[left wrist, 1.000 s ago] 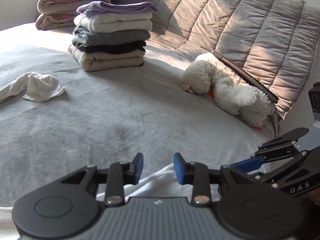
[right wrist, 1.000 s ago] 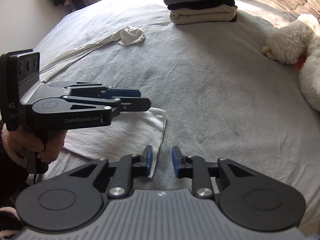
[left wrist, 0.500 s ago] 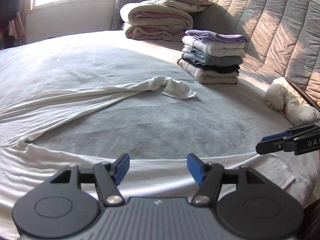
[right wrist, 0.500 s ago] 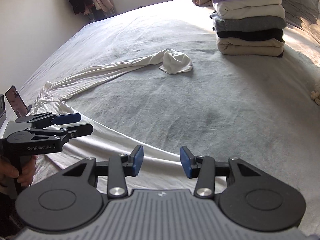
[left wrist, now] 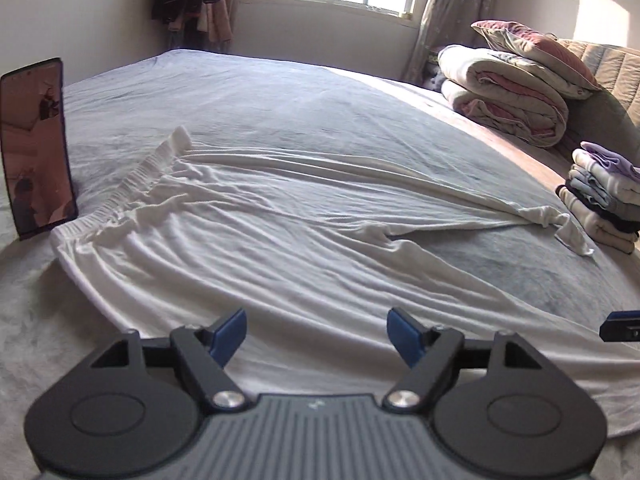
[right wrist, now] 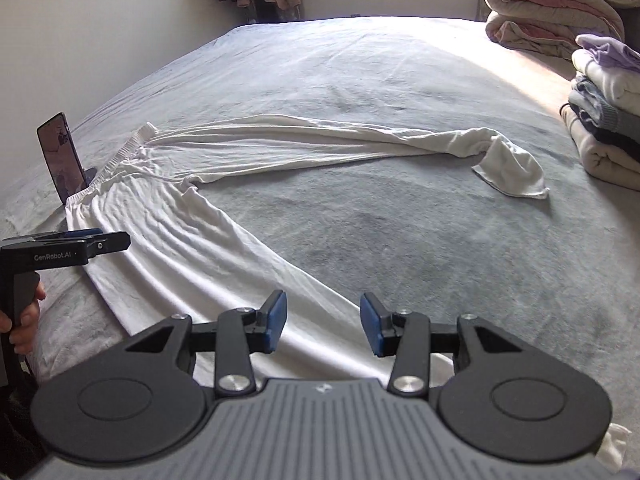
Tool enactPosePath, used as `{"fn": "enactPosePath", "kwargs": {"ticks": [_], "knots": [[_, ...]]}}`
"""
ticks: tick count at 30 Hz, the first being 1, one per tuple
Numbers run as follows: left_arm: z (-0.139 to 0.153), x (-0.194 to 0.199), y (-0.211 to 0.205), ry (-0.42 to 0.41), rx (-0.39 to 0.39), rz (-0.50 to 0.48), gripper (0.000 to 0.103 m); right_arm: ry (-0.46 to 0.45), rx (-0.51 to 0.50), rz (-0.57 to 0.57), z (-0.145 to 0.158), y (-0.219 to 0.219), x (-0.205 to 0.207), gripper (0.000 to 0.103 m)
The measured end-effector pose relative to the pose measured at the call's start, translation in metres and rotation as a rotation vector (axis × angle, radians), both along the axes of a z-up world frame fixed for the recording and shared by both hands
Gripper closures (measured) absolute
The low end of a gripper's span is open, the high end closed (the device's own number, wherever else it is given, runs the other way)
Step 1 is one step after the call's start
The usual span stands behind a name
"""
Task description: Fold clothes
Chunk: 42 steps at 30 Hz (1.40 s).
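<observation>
White trousers (left wrist: 280, 240) lie spread on the grey bed, waistband at the far left, one leg stretched to the right with its cuff crumpled (right wrist: 512, 168). The near leg (right wrist: 192, 248) runs toward me under both grippers. My left gripper (left wrist: 316, 334) is open and empty just above the near leg; it also shows side-on in the right wrist view (right wrist: 100, 242). My right gripper (right wrist: 323, 322) is open and empty over the near leg's lower part; its tip shows in the left wrist view (left wrist: 620, 326).
A phone (left wrist: 38, 148) stands upright at the bed's left edge by the waistband. A stack of folded clothes (right wrist: 608, 120) sits at the right. Rolled quilts and a pillow (left wrist: 516, 88) lie at the far right. Grey bedspread (right wrist: 400, 220) lies between the legs.
Both grippers have swung left, from the folded stack and plush toy toward the trousers' waistband, and their jaws have opened wider. The trousers lie as before.
</observation>
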<state>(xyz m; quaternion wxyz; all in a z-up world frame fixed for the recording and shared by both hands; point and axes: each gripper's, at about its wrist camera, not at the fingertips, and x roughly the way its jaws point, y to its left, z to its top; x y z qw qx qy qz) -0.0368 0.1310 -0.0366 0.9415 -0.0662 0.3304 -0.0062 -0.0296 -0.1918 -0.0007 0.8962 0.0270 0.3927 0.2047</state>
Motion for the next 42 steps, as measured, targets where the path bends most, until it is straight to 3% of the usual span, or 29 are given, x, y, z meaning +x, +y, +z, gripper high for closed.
{"fn": "enactPosePath", "kwargs": {"ticks": [6, 15, 18, 22, 26, 30, 34, 35, 42], "knots": [[-0.007, -0.013, 0.058, 0.012, 0.024, 0.178, 0.025, -0.050, -0.002, 0.126, 0.003, 0.048, -0.002, 0.057], [-0.010, -0.016, 0.111, -0.016, -0.120, 0.266, 0.029, -0.124, -0.028, 0.307, -0.003, 0.093, -0.023, 0.057], [-0.011, -0.011, 0.120, -0.021, -0.176, 0.308, 0.040, -0.143, -0.026, 0.362, -0.001, 0.101, -0.031, 0.057], [-0.013, -0.005, 0.126, -0.011, -0.188, 0.332, 0.063, -0.135, -0.017, 0.438, -0.001, 0.109, -0.037, 0.067], [-0.015, -0.003, 0.131, -0.008, -0.206, 0.366, 0.079, -0.135, -0.025, 0.485, -0.003, 0.114, -0.044, 0.067], [-0.017, -0.002, 0.136, -0.020, -0.226, 0.391, 0.085, -0.152, -0.076, 0.506, -0.007, 0.120, -0.047, 0.071], [-0.020, 0.001, 0.135, -0.028, -0.199, 0.411, 0.102, -0.161, -0.120, 0.512, -0.009, 0.123, -0.050, 0.095], [-0.020, 0.002, 0.135, -0.030, -0.193, 0.408, 0.103, -0.165, -0.125, 0.514, -0.009, 0.123, -0.050, 0.102], [-0.015, -0.004, 0.138, -0.027, -0.178, 0.433, 0.103, -0.129, -0.073, 0.548, 0.003, 0.119, -0.052, 0.102]]}}
